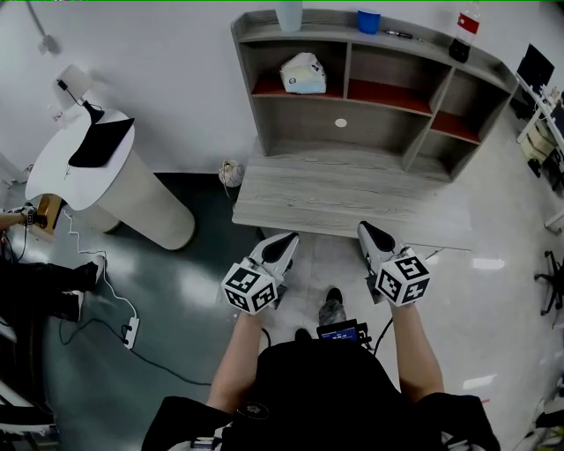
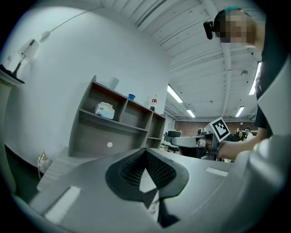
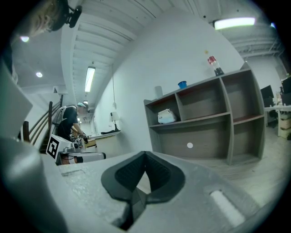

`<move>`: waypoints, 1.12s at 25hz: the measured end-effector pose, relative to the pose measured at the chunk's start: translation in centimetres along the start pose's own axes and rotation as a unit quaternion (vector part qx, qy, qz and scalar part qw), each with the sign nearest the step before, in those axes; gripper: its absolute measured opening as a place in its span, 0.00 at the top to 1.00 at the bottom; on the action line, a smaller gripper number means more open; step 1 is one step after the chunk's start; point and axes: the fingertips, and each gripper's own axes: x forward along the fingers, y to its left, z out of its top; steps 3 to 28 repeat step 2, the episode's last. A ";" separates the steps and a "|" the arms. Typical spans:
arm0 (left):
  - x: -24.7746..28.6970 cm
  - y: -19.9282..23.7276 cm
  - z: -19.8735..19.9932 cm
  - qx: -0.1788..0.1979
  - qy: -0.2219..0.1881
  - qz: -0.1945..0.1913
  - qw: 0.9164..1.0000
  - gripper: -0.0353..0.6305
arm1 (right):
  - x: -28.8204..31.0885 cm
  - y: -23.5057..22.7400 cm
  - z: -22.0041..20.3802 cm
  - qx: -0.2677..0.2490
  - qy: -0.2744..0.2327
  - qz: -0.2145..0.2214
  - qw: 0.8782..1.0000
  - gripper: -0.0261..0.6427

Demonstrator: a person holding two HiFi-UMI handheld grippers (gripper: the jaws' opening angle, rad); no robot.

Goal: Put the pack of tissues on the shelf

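Observation:
The white pack of tissues lies in the upper left compartment of the grey wooden shelf, on a red board. It also shows in the left gripper view as the pack and in the right gripper view as the pack. My left gripper and right gripper hover side by side at the front edge of the shelf's wide base board, well short of the pack. Both are shut with nothing between their jaws, as the left gripper and right gripper views show.
On top of the shelf stand a clear cup, a blue cup and a red-labelled bottle. A white round stand with a black cloth is at the left. A power strip and cable lie on the floor.

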 end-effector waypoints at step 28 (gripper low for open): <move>0.1 0.0 0.0 0.001 0.000 0.000 1.000 0.94 | 0.0 0.0 0.1 0.000 0.000 0.001 1.000 0.96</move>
